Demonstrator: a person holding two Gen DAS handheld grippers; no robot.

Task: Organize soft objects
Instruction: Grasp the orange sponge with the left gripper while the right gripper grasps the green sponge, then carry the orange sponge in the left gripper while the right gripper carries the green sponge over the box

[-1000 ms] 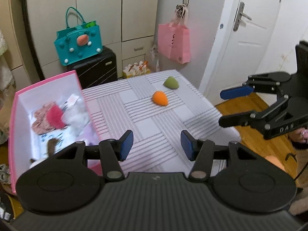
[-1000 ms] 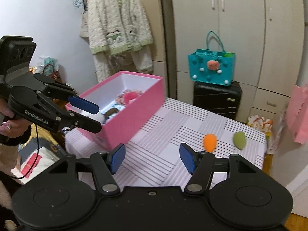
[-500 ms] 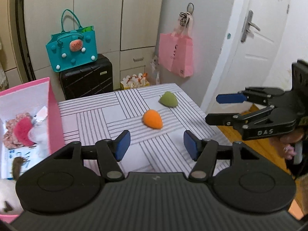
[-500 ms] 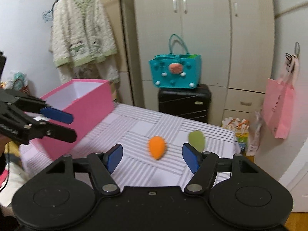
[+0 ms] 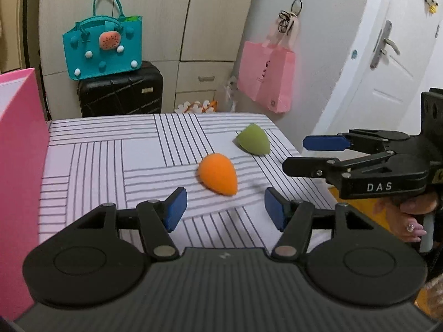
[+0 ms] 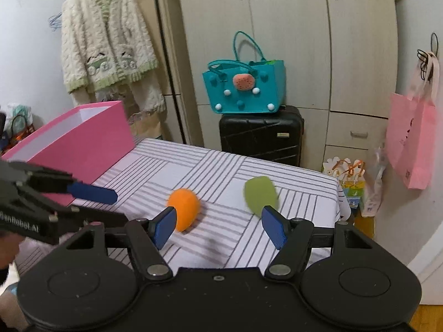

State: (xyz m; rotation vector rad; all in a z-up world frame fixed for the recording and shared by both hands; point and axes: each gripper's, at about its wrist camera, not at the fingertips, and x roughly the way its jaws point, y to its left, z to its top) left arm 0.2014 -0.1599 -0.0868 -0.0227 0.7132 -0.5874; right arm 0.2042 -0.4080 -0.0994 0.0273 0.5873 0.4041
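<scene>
An orange sponge (image 5: 218,173) and a green sponge (image 5: 253,143) lie on the striped table (image 5: 110,155). My left gripper (image 5: 224,210) is open and empty, just short of the orange sponge. My right gripper (image 6: 218,225) is open and empty, with the orange sponge (image 6: 184,204) by its left pad and the green sponge (image 6: 260,195) by its right pad. The right gripper also shows in the left wrist view (image 5: 313,152), to the right of both sponges. The pink box (image 6: 74,141) stands at the table's left; its contents are hidden.
A black suitcase (image 6: 261,134) with a teal bag (image 6: 243,85) on top stands behind the table. A pink paper bag (image 5: 267,78) hangs on the wall at right. A door (image 5: 387,63) is at far right. A cream cardigan (image 6: 108,52) hangs at back left.
Both grippers have swung away from the pink box toward the two sponges and moved closer to them. Both stay open and empty.
</scene>
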